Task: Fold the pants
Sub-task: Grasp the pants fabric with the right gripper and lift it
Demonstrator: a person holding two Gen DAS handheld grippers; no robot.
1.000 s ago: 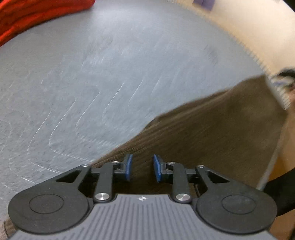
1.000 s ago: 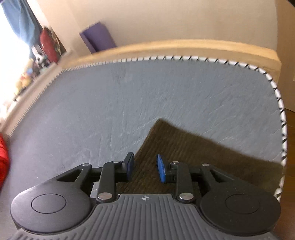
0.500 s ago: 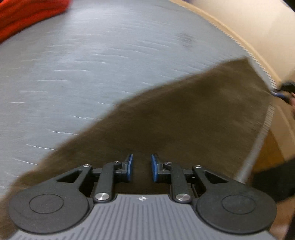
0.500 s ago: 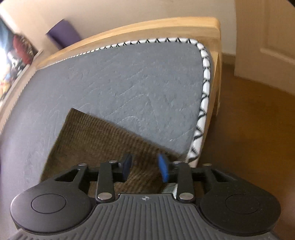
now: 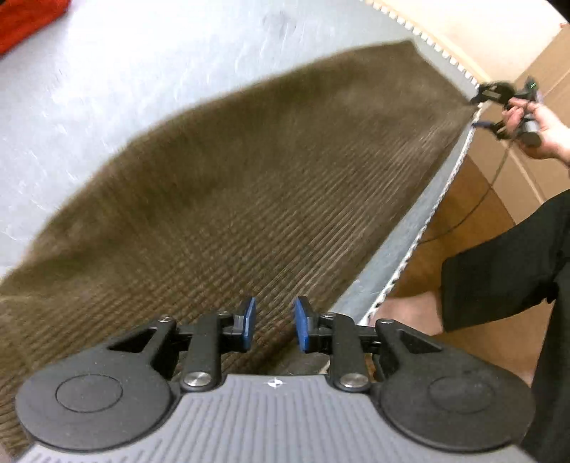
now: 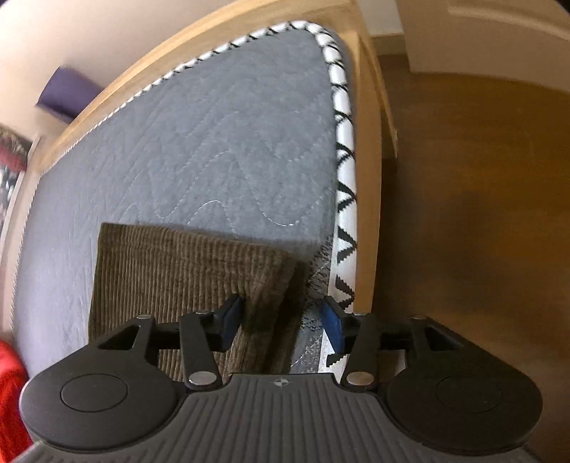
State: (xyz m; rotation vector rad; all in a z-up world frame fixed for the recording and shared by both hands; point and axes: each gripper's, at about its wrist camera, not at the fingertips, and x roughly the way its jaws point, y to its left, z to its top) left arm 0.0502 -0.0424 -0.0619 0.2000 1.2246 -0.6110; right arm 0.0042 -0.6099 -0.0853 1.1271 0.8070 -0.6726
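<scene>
Lying flat along the near edge of the mattress (image 5: 124,82) is one pair of brown corduroy pants (image 5: 270,185), stretched lengthwise between your two grippers; you have one garment on the bed's working area and one red cloth (image 5: 25,21) well apart at the far corner. Your left gripper (image 5: 272,324) hangs over one end of the pants with its two blue pads a narrow gap apart and widening; corduroy lies under the gap, but the pads do not press on it. Your right gripper (image 6: 281,322) is over the other end, its jaws opening wide; one blue pad sits over the pants' edge (image 6: 178,270) and the other over the mattress's zigzag piping (image 6: 343,199), with nothing pinched between them. In the left wrist view your right hand (image 5: 534,128) shows at the far end of the fabric, holding that gripper just beside the bed's edge; your leg in black shorts (image 5: 509,256) stands beside the mattress. One wooden bed frame (image 6: 370,178) borders the mattress; one purple object (image 6: 67,92) leans against the wall beyond it.
</scene>
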